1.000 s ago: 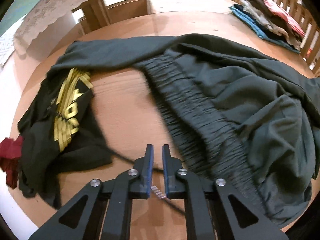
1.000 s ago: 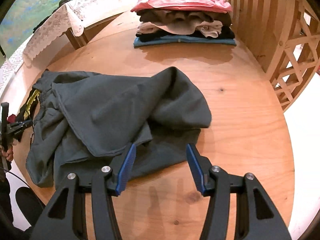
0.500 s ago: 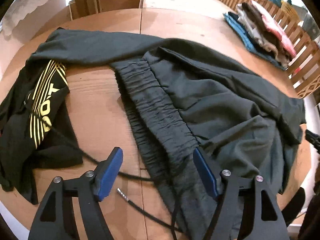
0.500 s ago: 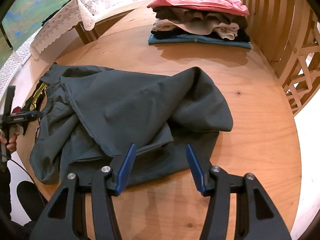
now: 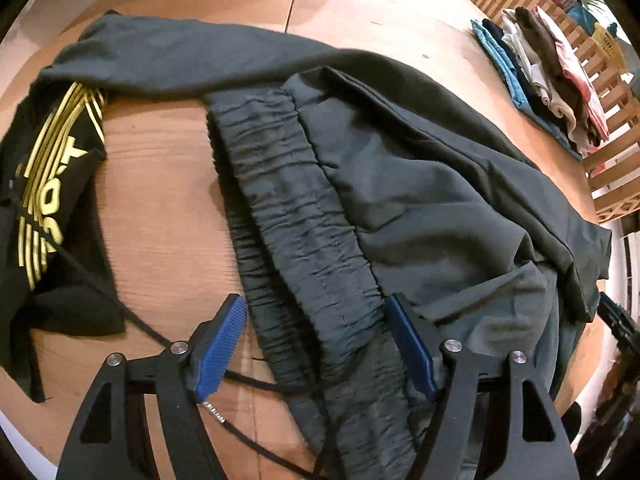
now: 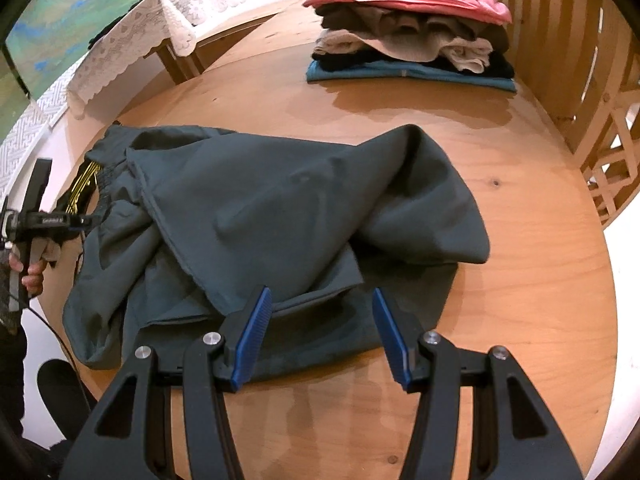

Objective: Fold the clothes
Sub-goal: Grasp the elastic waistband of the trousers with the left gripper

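The trousers [image 5: 400, 200] are lying crumpled near the worktop's [image 6: 520, 240] front edge. The left tool [image 5: 316, 344] is opening over the waistband [image 5: 288, 208], holding nothing; the right tool [image 6: 320, 336] is hovering half-open, empty. The loose drawcord [image 5: 248, 384] (trailing underneath) is risking a snag or a cord-only pinch.

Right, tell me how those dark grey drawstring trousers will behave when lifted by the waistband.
The dark grey drawstring trousers already lie in loose, soft folds, so they will probably sag. The gathered elastic waistband will likely stretch. The loose black drawstring may dangle.
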The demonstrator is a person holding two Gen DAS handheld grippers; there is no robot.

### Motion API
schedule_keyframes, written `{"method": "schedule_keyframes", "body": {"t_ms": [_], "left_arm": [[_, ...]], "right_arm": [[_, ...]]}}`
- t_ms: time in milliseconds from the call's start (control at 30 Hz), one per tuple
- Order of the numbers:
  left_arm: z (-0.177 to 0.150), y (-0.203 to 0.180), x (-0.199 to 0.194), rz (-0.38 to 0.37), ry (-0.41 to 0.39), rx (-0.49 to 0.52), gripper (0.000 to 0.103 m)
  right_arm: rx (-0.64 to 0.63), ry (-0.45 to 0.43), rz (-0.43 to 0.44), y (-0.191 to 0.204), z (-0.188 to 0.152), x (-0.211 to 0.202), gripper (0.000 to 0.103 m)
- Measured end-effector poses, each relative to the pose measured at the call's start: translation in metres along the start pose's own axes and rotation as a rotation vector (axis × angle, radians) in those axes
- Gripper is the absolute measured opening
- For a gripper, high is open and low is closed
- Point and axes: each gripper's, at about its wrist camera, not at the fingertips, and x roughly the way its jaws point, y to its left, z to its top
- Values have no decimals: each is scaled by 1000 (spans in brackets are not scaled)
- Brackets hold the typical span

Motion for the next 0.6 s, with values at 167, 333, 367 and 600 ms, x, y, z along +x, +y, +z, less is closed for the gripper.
{"method": "schedule_keyframes", "body": {"t_ms": [167,333,367,600], "left_arm": [[-2,-9,0,27,-44,10,69],[-10,-20,-7,9,-142,73,36],[-12,-20,-11,-3,-157,78,28],[-11,36,-56,-55,-251,56,10]], "right_arm": [[-6,-5,-3,1,1,-1,52],[0,-8,-22,-3,2,-2,52],[2,-10,-28,-4,2,-3,52],[-13,-16,-71,-14,6,-9,52]]}}
